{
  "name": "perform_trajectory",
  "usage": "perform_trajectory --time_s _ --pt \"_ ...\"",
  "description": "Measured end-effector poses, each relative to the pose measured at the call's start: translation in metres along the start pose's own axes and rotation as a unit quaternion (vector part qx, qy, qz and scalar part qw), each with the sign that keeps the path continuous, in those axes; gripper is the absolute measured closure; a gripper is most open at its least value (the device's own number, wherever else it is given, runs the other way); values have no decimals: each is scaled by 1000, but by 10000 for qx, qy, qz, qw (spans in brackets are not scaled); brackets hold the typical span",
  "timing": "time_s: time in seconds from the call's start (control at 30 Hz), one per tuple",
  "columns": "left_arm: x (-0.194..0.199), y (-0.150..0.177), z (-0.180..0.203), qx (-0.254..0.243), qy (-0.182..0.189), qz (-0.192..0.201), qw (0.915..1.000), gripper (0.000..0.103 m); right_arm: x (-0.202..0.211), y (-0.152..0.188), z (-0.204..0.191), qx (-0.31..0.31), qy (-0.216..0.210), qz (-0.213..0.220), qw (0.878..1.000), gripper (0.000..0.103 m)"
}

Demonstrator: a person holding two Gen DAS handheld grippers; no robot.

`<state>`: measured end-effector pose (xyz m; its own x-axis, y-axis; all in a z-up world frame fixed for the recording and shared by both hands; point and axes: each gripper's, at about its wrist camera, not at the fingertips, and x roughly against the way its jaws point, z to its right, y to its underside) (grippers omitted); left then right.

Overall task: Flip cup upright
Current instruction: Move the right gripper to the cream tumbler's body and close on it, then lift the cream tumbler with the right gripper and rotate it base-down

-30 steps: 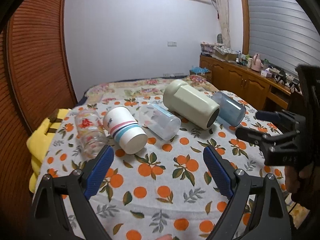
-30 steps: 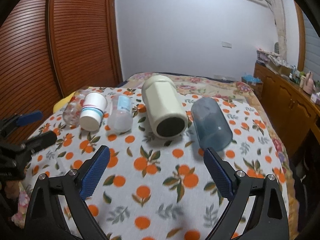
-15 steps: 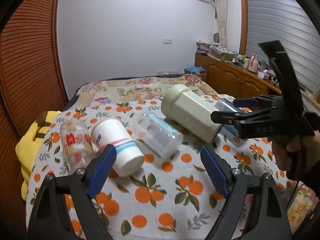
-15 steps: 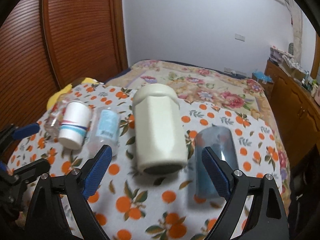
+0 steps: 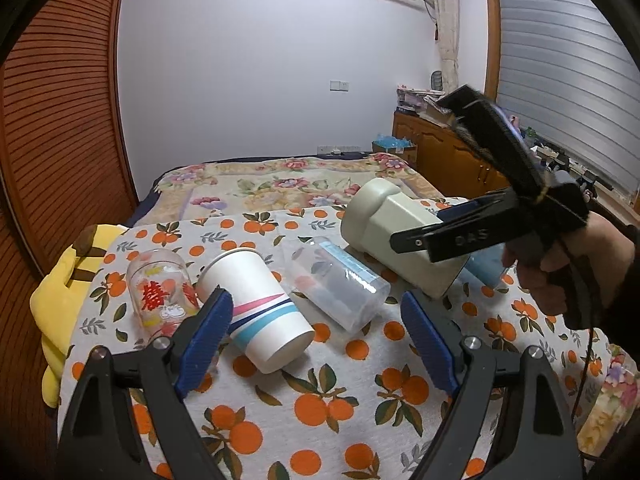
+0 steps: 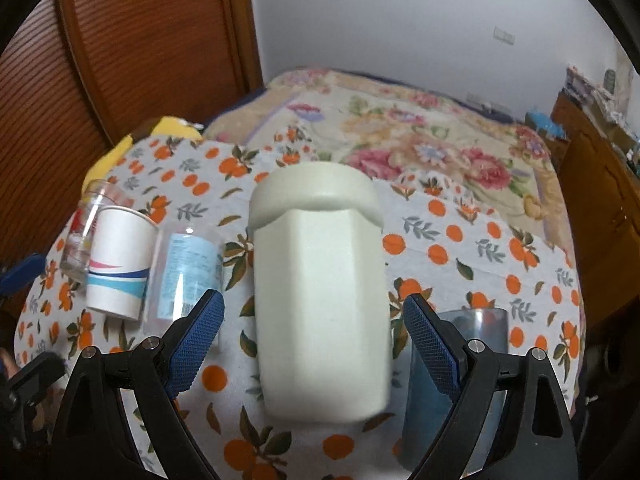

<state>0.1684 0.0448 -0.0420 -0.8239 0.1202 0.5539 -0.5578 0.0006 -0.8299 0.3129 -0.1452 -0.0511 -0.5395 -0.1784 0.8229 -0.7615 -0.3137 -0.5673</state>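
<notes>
Several cups lie on their sides on an orange-print cloth (image 5: 352, 400). A big cream faceted cup (image 6: 320, 280) lies between the open jaws of my right gripper (image 6: 312, 340), its mouth towards the camera; the pads (image 6: 196, 336) stand clear of its sides. It also shows in the left wrist view (image 5: 396, 232), with the right gripper (image 5: 448, 228) over it. My left gripper (image 5: 316, 340) is open and empty, in front of a white paper cup (image 5: 256, 312) with pink and blue stripes.
A printed glass (image 5: 160, 292) lies at the left, a clear plastic cup (image 5: 336, 280) in the middle, a blue cup (image 6: 472, 360) at the right. A yellow cushion (image 5: 60, 288) lies at the cloth's left edge. A wooden sliding door (image 5: 52, 120) stands on the left, cabinets (image 5: 452, 156) on the right.
My right gripper has moved forward and down, so the cream cup now lies between its open jaws. My left gripper has moved closer to the paper cup.
</notes>
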Motion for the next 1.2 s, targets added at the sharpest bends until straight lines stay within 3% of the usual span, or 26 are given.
perform_trajectory --time_s 0.13,0.23,0.37,0.57,0.8,1.2 --pt "2 -1 -3 25 28 -19 10000 16 -20 -4 2 -146 111 -452 9988 10" --pt "4 1 -6 61 34 -26 10000 16 -30 -3 6 -293 105 -691 9971 17" --pt "5 5 -7 56 57 -71 9999 16 -33 -1 -3 -38 223 -813 9964 24" --pt "13 8 -5 70 82 -61 9999 16 -21 6 -7 54 212 -583 9981 25" --pt "29 11 -2 144 156 10 9998 16 22 23 -7 -114 -123 -252 9995 26" --pt "59 20 13 108 305 109 9994 16 60 90 -35 -153 -577 -64 9982 26"
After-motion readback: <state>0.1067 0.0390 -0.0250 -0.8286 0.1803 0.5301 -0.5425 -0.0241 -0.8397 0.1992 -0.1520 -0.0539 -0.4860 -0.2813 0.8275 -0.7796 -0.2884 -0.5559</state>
